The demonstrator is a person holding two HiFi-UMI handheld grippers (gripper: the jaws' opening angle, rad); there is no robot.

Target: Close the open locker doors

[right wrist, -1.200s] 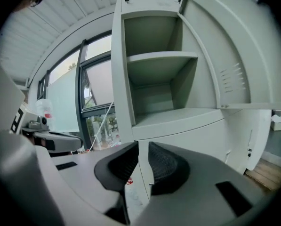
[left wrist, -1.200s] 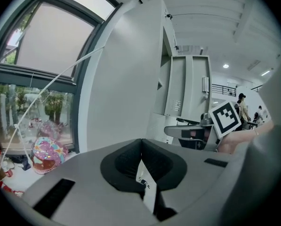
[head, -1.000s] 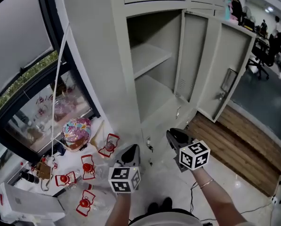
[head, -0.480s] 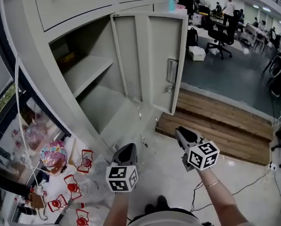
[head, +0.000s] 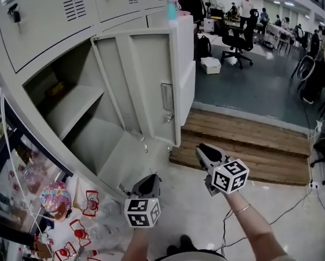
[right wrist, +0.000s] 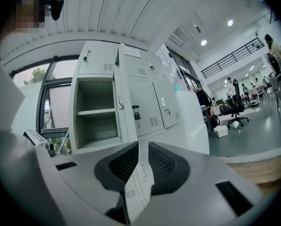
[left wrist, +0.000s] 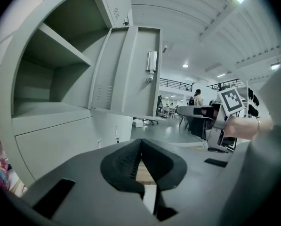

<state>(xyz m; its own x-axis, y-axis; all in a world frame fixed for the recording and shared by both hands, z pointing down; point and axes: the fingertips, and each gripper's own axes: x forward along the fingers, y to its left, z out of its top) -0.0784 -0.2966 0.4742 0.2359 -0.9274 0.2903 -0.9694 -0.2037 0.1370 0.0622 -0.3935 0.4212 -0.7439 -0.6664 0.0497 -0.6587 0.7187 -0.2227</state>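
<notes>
The bank of grey lockers (head: pixel 59 15) fills the left of my view. One compartment (head: pixel 97 145) in it stands open. Its door (head: pixel 148 80) is swung wide out from the compartment's right edge, with the latch plate (head: pixel 166 98) facing me. Inside, a single shelf (head: pixel 75 105) splits the compartment, and a small brownish thing (head: pixel 56 88) lies at the shelf's back edge, too small for me to tell what it is. The locker doors above are shut, and one carries a padlock (head: pixel 13 14). A wooden step (head: pixel 249 145) runs along the floor past the door's foot. On the floor by the lockers' left corner lie a colourful round thing (head: pixel 56 199) and some small red-framed things (head: pixel 91 203).

My left tongs (head: pixel 147 185) point toward the compartment's bottom edge without touching it, tips together on nothing. My right tongs (head: pixel 206 152) hang near the door's lower corner, apart from it, jaws only a slit apart and holding nothing.
</notes>
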